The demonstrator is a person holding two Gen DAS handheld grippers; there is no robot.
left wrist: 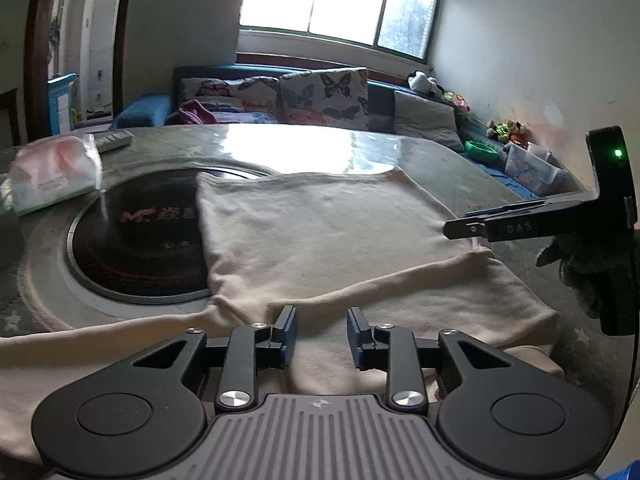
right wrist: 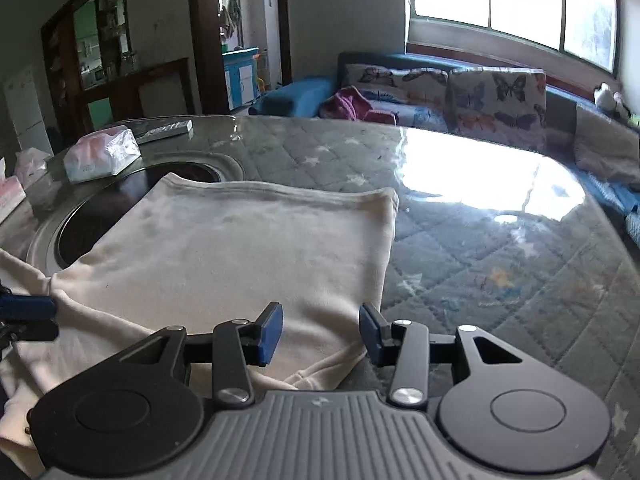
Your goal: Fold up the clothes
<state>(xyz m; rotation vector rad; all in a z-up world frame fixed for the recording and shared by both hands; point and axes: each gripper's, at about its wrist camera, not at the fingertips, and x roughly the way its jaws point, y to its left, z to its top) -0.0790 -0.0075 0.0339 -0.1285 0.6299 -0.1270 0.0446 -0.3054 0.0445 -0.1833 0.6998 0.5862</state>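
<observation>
Cream garment [left wrist: 328,236] spread flat on the glass-topped desk [right wrist: 480,208], partly folded, its far-left corner lapping over the dark round inset [left wrist: 136,248]. Left tool [left wrist: 322,336] low over the garment's near edge, blue pads apart, nothing between them. Right tool [right wrist: 320,332] likewise spread wide and empty, poised above the garment's near right corner; tissue pack [right wrist: 102,154] well apart at far left.

Both wrist cams sit low over the near table edge, facing the sofa [left wrist: 320,96] and window [right wrist: 512,0]. Left cam looks from the left, right cam from the right. Shared: cream garment [left wrist: 320,232], round table inset [right wrist: 100,208], tissue pack [left wrist: 56,176].
</observation>
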